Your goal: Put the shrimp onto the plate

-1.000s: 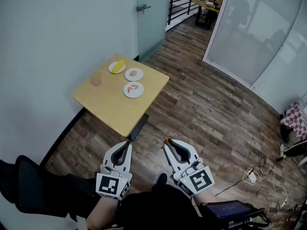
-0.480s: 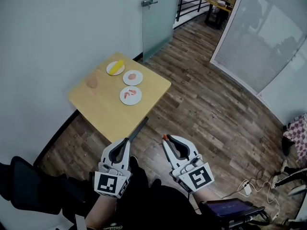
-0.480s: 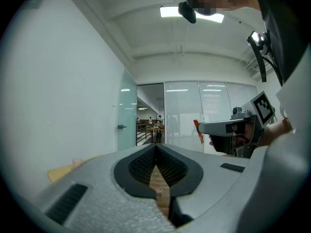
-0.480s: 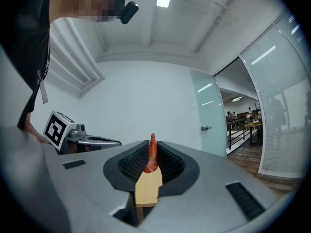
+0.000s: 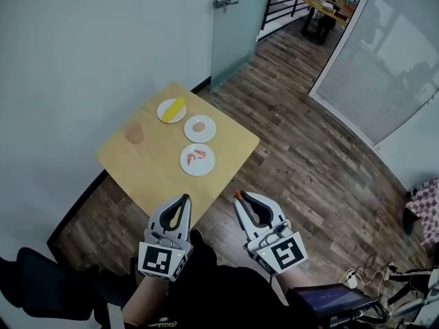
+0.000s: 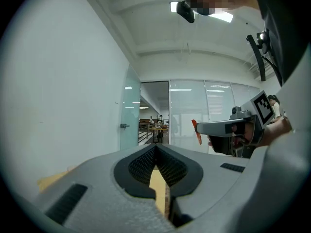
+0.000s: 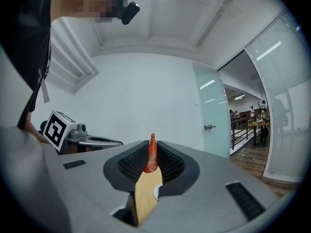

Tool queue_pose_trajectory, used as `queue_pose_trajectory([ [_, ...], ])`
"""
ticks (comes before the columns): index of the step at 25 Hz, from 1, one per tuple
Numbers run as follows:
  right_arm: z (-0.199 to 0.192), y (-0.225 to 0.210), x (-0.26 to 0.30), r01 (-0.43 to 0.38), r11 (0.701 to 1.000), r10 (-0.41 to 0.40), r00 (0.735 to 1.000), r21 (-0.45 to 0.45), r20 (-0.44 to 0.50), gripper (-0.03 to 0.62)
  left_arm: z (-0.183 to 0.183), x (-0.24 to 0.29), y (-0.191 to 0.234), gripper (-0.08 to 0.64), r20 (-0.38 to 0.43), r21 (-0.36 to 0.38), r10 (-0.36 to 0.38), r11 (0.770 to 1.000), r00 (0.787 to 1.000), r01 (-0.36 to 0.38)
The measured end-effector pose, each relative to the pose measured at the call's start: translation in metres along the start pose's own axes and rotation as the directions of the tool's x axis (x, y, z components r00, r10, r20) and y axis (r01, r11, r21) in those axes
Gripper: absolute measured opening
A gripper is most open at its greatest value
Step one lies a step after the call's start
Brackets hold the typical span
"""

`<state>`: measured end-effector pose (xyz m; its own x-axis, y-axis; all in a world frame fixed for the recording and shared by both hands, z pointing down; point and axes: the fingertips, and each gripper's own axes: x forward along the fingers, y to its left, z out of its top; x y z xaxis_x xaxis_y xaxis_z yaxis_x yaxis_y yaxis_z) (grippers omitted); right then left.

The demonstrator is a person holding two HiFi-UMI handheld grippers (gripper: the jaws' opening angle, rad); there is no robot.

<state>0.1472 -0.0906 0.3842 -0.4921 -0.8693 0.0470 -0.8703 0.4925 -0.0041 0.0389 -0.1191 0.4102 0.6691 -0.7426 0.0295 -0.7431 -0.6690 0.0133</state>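
The wooden table (image 5: 147, 170) stands ahead against the wall, with three white plates on it. The nearest plate (image 5: 197, 160) holds shrimp pieces, the middle plate (image 5: 199, 128) a pinkish item, and the far plate (image 5: 171, 110) a yellow one. Short of the table's front edge, my right gripper (image 5: 238, 197) is shut on an orange-red shrimp (image 5: 237, 194). In the right gripper view, that shrimp (image 7: 152, 154) pokes up between the pads. My left gripper (image 5: 184, 201) is beside it, shut and empty, and in its own view the left gripper (image 6: 156, 148) has its jaws meeting.
A pinkish cup (image 5: 134, 133) sits at the table's left side. A glass door (image 5: 236, 19) is behind the table, with a glass partition (image 5: 384, 67) at right. A black chair (image 5: 41, 286) is at lower left, and a tablet (image 5: 329, 298) and floor cables (image 5: 374, 273) at lower right.
The head view has swung and the table now sits closer to both grippers. The grippers keep their pose, and the shrimp is still held in the right one.
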Motion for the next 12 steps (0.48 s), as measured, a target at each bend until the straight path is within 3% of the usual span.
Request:
queue_pose_trajectory([
  [6, 0.018, -0.008, 0.08, -0.006, 1.0, 0.006, 1.0, -0.021, 0.015, 0.049, 0.012, 0.033, 0.068, 0.0, 0.014, 0.003, -0.004, 1.0, 1.0, 0.004],
  [12, 0.02, -0.006, 0.121, -0.012, 0.999, 0.012, 1.0, -0.031, -0.007, 0.049, 0.016, 0.047, 0.101, 0.0, 0.024, -0.011, -0.016, 1.0, 1.0, 0.016],
])
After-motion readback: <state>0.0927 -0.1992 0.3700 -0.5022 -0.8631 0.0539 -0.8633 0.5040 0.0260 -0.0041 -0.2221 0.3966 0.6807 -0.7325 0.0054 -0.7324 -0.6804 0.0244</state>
